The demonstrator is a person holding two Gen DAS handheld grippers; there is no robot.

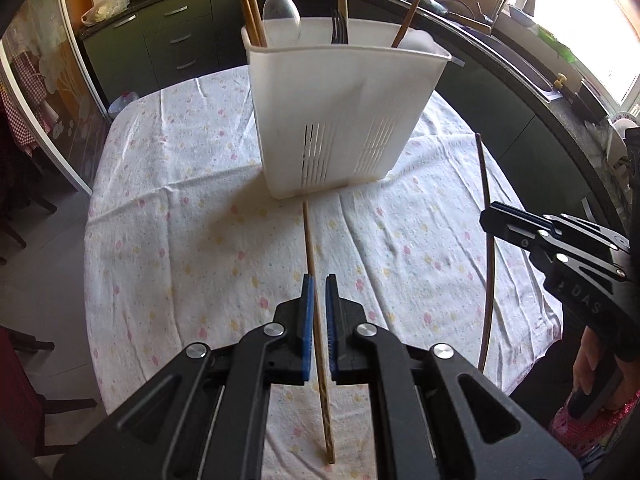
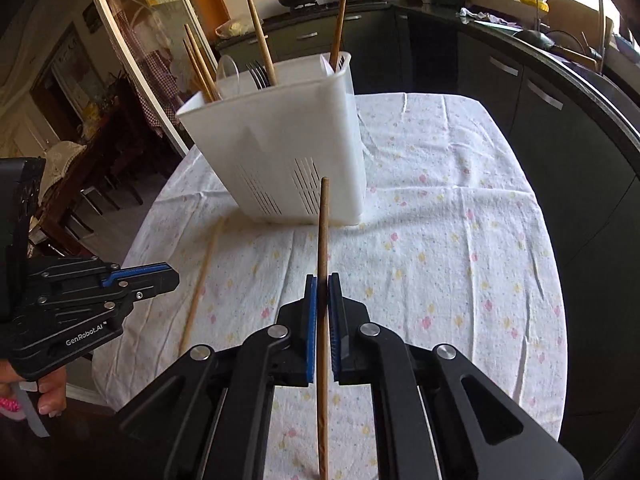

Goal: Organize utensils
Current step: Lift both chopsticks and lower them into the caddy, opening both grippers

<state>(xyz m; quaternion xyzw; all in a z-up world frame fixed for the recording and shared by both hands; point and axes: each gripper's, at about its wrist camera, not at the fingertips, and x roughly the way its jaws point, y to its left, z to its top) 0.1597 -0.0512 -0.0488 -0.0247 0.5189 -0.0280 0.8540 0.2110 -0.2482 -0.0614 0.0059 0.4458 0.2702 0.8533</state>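
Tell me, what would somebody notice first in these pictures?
Probably the tall white utensil holder standing on the flowery tablecloth, with chopsticks, a fork and a clear spoon poking out of it. Next, the two chopsticks being held: the left hand-held gripper pinches a pale chopstick, and the right hand-held gripper pinches a darker chopstick.

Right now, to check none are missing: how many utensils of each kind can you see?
Chopsticks: 6 (4 in holder, 1 in left gripper, 1 in right gripper)
Spoon: 1
Fork: 1
Total: 8
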